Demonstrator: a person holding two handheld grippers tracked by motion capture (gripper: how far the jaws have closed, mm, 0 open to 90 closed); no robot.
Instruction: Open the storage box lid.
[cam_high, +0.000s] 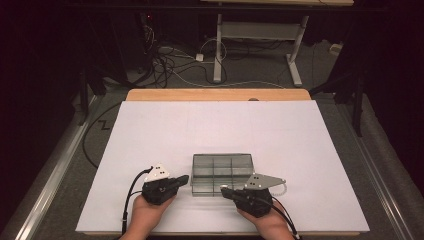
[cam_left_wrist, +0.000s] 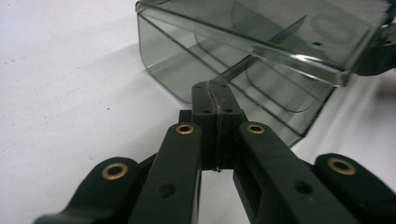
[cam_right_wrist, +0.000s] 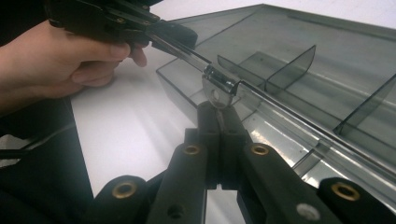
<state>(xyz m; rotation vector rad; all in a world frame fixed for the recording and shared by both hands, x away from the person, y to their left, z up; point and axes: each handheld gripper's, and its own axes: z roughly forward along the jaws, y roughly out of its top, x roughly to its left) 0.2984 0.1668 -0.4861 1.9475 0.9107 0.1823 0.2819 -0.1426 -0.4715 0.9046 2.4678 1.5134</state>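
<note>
Smoky clear plastic organizer box (cam_high: 221, 172) on white table (cam_high: 150, 130), near front edge, lid down. Likely light, rigid, slick, thin walls crackable.

Left hand-held gripper (cam_high: 186, 179): jaws pressed together, tips at box's left wall.

Right hand-held gripper (cam_right_wrist: 219, 116): jaws pressed together just below latch (cam_right_wrist: 219, 86) on box's front rim. Best hold: latch tab or rim, not smooth walls.
</note>
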